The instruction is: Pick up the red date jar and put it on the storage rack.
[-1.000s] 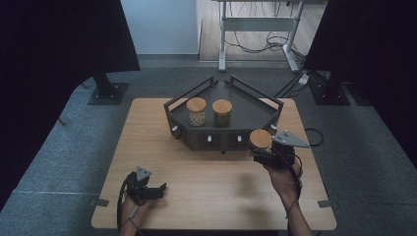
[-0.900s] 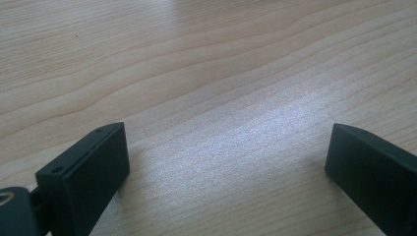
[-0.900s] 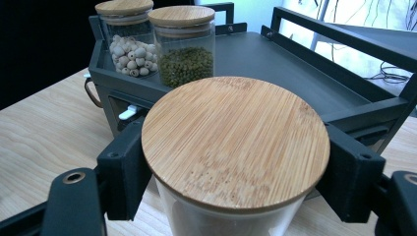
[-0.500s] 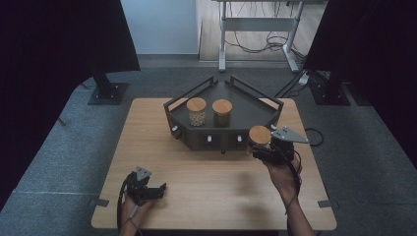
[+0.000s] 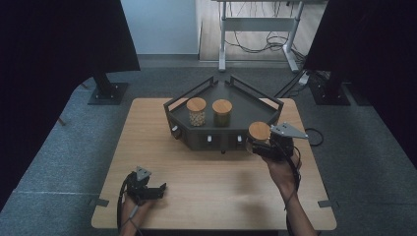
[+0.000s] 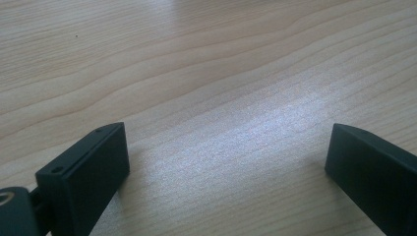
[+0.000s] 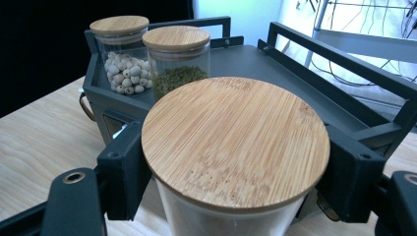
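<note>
Your left gripper (image 5: 156, 190) rests low on the near left of the table (image 5: 147, 142), jaws spread wide with nothing but bare wood grain between them; it is released and appears parked out of the way so the other hand can work. Your right gripper (image 5: 259, 144) is clenched on a glass jar (image 5: 259, 133) with a bamboo lid, the two jaws pressing on opposite sides just under the lid, which keeps the jar upright and its contents level. The jar is held just in front of the right front edge of the dark tray (image 5: 268, 112), close to its rail, and I judge it is being carried toward the open floor of the tray. Two more lidded jars stand upright side by side at the tray's left rear: one with pale round seeds (image 7: 119, 56), one with green grains (image 7: 178, 55). The table is light wood, uncluttered elsewhere. Beyond it lie grey carpet, dark curtains on both sides, and a metal desk frame (image 5: 255, 34) with loose cables.
</note>
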Action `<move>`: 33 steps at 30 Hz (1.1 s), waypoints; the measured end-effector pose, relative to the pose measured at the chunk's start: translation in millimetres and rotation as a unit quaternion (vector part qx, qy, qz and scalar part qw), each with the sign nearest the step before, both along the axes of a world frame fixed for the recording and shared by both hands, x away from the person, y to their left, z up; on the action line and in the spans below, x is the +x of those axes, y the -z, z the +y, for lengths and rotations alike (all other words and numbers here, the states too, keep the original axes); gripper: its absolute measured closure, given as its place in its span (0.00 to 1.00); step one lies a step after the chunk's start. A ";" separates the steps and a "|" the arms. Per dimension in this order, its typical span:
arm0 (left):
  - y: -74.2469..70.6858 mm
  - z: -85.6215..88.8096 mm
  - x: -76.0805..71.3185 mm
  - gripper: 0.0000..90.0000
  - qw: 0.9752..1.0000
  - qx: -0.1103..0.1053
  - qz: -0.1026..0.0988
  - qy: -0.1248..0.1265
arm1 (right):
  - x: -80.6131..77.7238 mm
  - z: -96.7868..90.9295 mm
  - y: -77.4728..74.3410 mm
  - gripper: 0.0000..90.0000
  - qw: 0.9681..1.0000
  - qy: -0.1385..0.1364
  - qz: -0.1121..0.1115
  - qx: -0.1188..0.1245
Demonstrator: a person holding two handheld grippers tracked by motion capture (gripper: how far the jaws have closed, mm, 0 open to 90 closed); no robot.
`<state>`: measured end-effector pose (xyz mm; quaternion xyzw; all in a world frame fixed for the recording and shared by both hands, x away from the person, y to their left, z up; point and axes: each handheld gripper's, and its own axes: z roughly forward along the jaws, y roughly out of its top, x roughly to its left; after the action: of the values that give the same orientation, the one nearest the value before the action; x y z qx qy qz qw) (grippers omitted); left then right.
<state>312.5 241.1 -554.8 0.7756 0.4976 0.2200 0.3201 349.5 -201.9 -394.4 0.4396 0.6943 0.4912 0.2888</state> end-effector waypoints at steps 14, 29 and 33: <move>-0.1 0.1 0.0 0.03 1.000 0.001 0.000 0.000 | 10.9 1.2 -7.6 0.26 1.000 0.006 -0.003 -0.003; -0.1 0.0 0.0 0.03 1.000 0.001 0.000 0.001 | 22.7 4.1 -12.3 0.26 1.000 0.011 -0.005 -0.007; -0.1 0.0 0.0 0.03 1.000 0.001 0.000 0.001 | 25.5 5.0 -12.5 0.26 1.000 0.012 -0.004 -0.009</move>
<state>312.5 241.1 -554.6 0.7766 0.4964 0.2197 0.3198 375.0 -196.9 -381.9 0.4432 0.6922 0.4834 0.3012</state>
